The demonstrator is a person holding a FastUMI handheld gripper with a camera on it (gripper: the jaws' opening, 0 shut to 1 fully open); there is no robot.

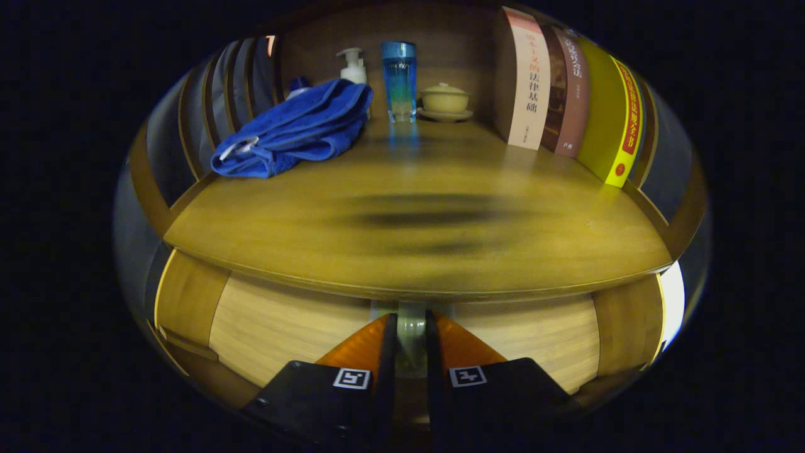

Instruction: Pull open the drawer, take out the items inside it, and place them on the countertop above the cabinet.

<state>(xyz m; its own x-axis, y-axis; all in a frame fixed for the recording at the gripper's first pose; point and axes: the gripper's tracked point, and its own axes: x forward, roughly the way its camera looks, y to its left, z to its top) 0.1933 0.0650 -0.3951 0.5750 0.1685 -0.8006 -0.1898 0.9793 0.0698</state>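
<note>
Between my two fingers (358, 343), low in the frame's centre, sits the pale drawer handle (412, 324); they stand narrowly apart and seem to pinch it against the drawer front (283, 327); above spreads the countertop (415, 214); at upper left lies a blue towel (295, 129); a blue bottle (399, 78) stands behind; books (566, 94) lean at upper right.
</note>
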